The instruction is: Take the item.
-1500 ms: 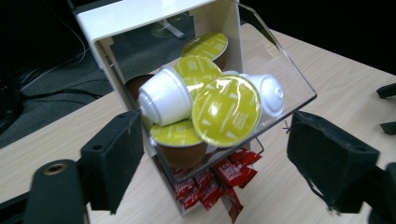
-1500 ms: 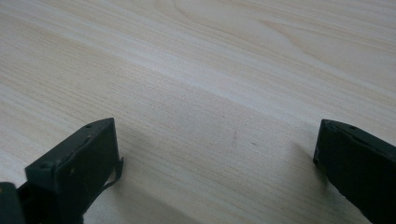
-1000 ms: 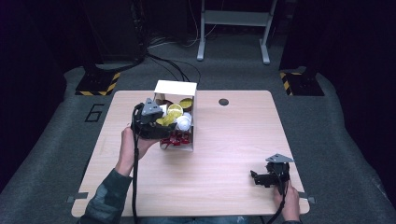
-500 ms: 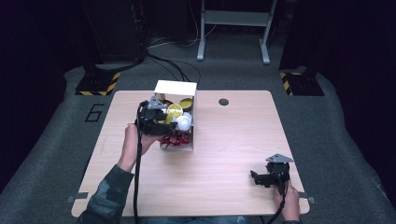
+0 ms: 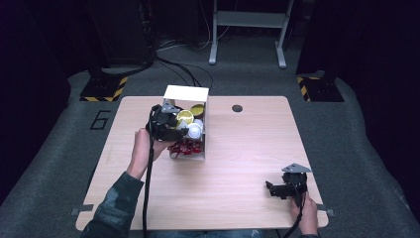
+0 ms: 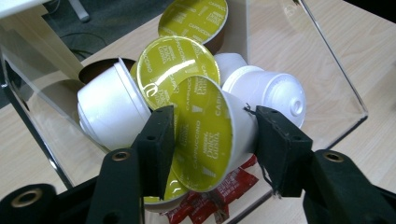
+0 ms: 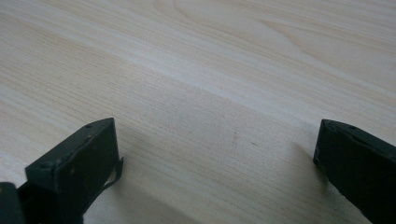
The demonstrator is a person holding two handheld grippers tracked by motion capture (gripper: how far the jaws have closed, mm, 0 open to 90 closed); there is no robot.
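From the left gripper view, the left gripper (image 6: pixel 210 135) pinches a white plastic coffee capsule with a yellow-green foil lid (image 6: pixel 208 133) between its jaws, inside the clear plastic box (image 6: pixel 327 70). From the high view, the right gripper (image 5: pixel 277 190) sits well apart on the pale wooden table (image 5: pixel 247 148), jaws spread.

The red packets (image 6: pixel 219 196) lie mostly hidden beneath the capsules (image 6: pixel 205 126); the lowest yellow lid (image 6: pixel 170 191) is cut by the left gripper view's bottom edge.
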